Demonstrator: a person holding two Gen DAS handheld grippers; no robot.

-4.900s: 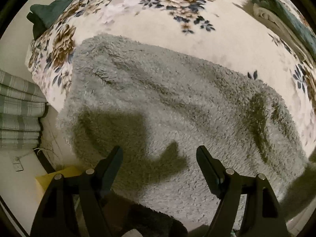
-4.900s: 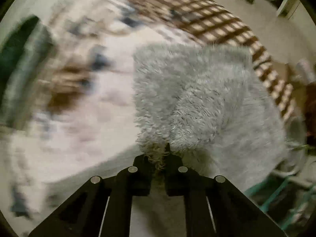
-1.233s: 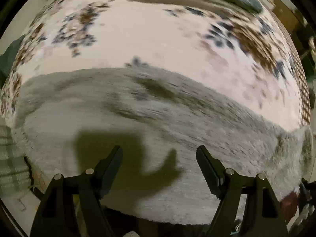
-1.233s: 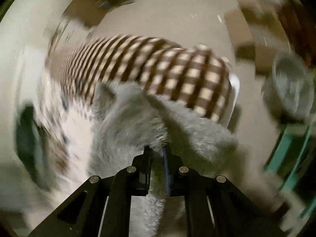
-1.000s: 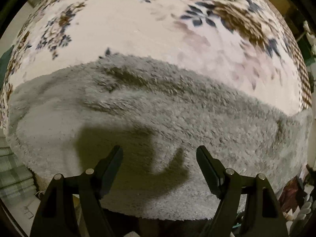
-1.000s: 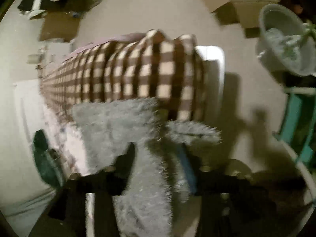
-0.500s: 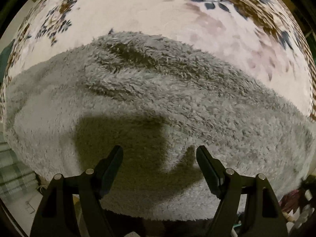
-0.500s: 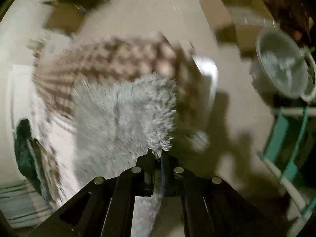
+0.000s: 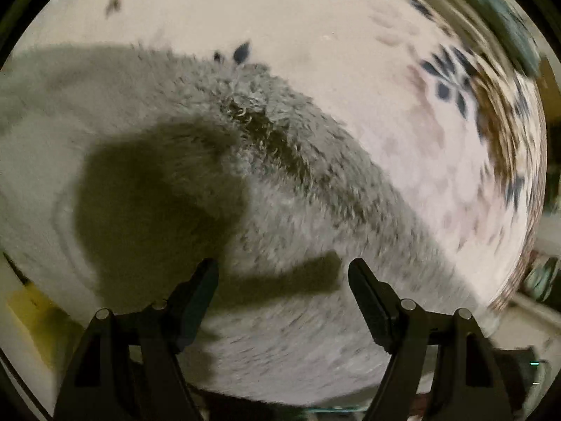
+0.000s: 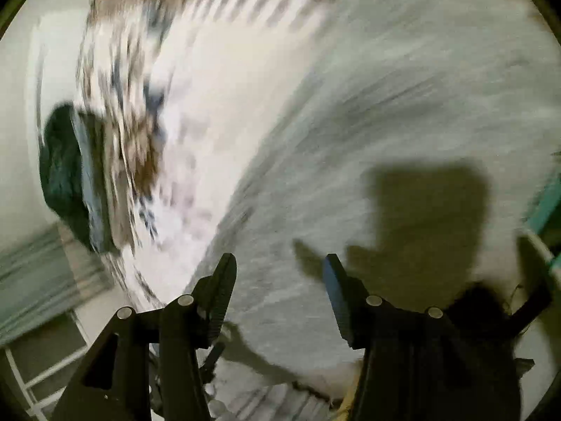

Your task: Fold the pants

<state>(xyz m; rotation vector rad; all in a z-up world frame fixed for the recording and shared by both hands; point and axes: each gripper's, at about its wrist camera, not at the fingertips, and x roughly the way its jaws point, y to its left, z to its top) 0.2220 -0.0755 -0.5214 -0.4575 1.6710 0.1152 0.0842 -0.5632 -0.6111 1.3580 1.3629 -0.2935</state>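
The grey fluffy pants [image 9: 273,189] lie on the floral bedspread [image 9: 315,24], with one layer folded over another along a ridge. They also show, blurred, in the right wrist view [image 10: 385,140]. My left gripper [image 9: 282,273] is open and empty, just above the near part of the pants. My right gripper [image 10: 278,266] is open and empty above the pants near their edge. Both gripper shadows fall on the fabric.
A dark green cloth bundle [image 10: 66,175] lies at the left of the bed. The floral bedspread [image 10: 210,87] spreads beyond the pants. A striped cloth [image 10: 38,273] and a white frame [image 10: 45,375] are at the lower left. A teal frame [image 10: 547,203] stands at the right.
My right gripper has let go of the pants and opened, swinging back over the bed. A folded layer now lies across the pants. My left gripper stays open and has turned.
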